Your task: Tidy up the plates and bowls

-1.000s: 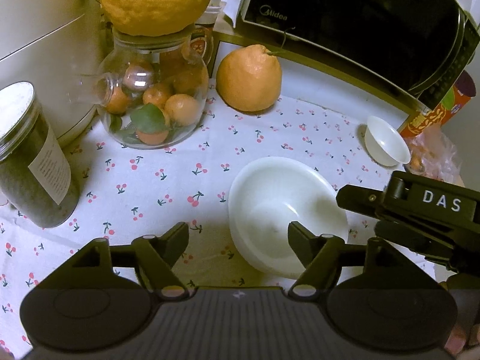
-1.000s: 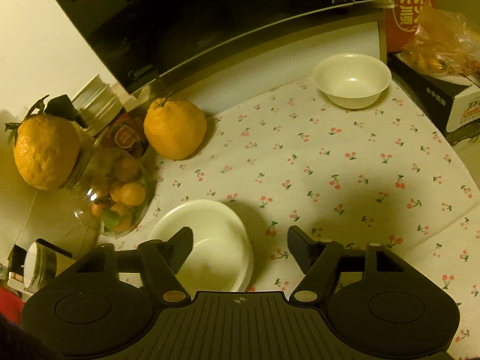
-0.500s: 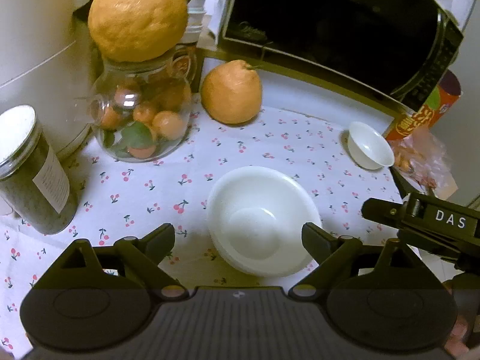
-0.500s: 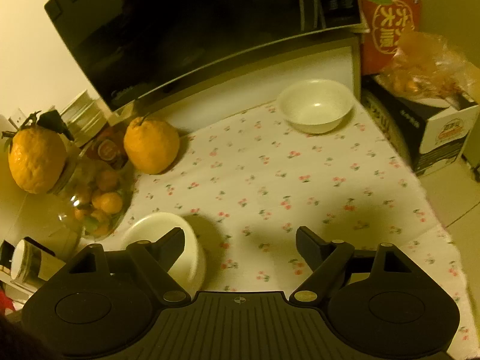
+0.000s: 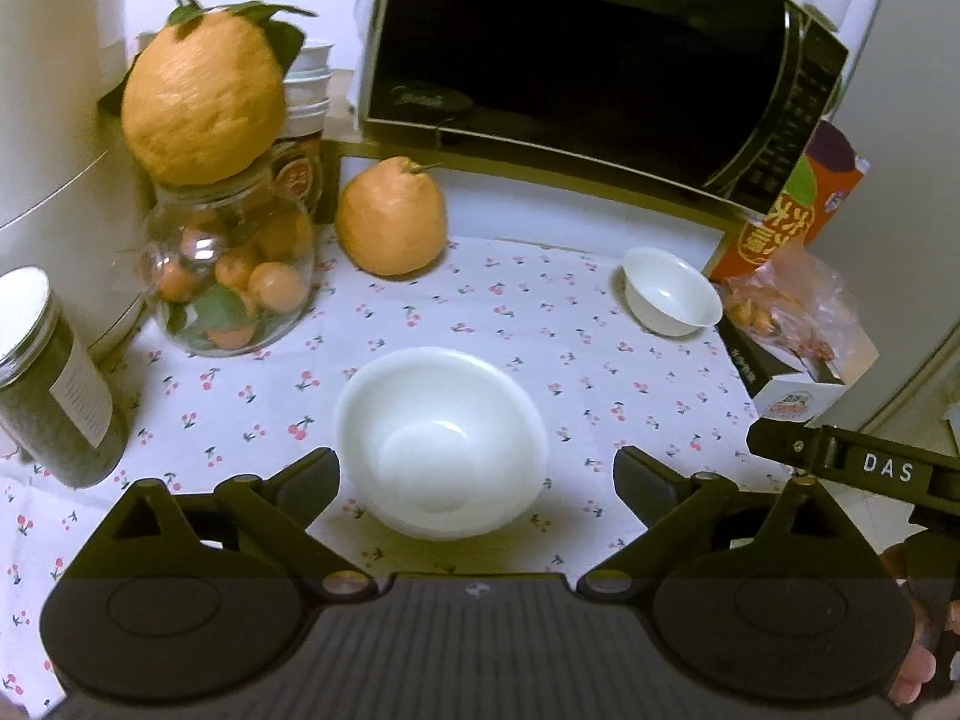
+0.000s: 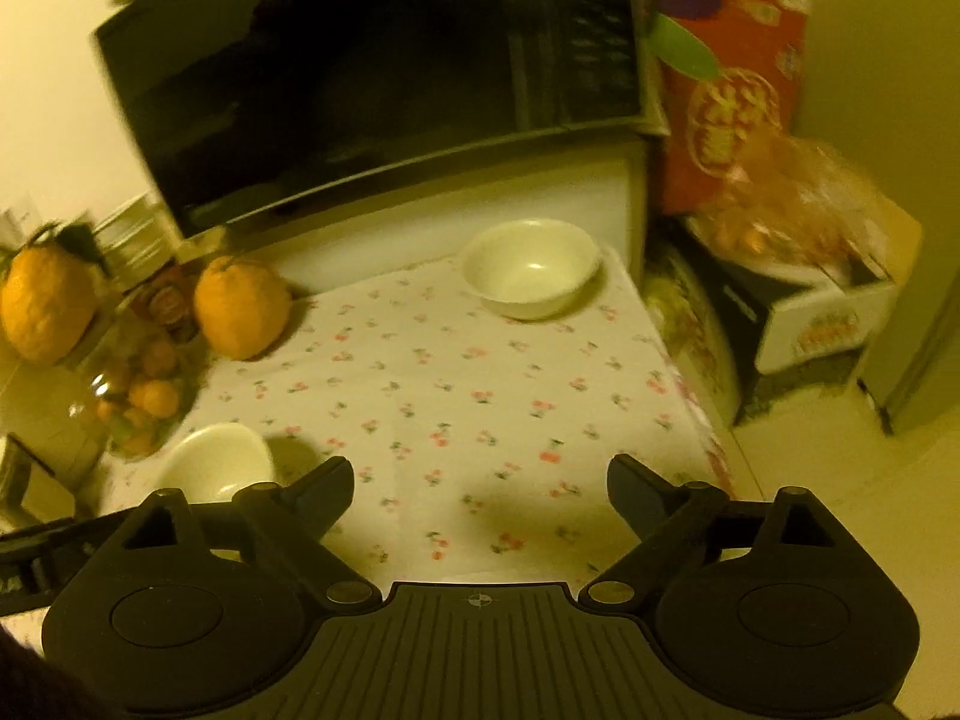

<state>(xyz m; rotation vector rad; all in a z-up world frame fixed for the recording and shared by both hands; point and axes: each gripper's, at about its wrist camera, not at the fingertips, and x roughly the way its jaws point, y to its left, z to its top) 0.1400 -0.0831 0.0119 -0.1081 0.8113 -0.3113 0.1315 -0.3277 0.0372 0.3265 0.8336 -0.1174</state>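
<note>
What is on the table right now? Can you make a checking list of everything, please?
Surface: cherry-print tablecloth, lying flat.
Job's things: big white bowl near the front; small white bowl at the far right corner. No plates seen.
Clutter: glass jar of small oranges with a large citrus on top, another citrus beside it, lidded canister, bagged fruit on boxes.
Grippers: left gripper and right gripper both opening, holding nothing.
Cables: nothing seen.
Surroundings: black microwave behind.
</note>
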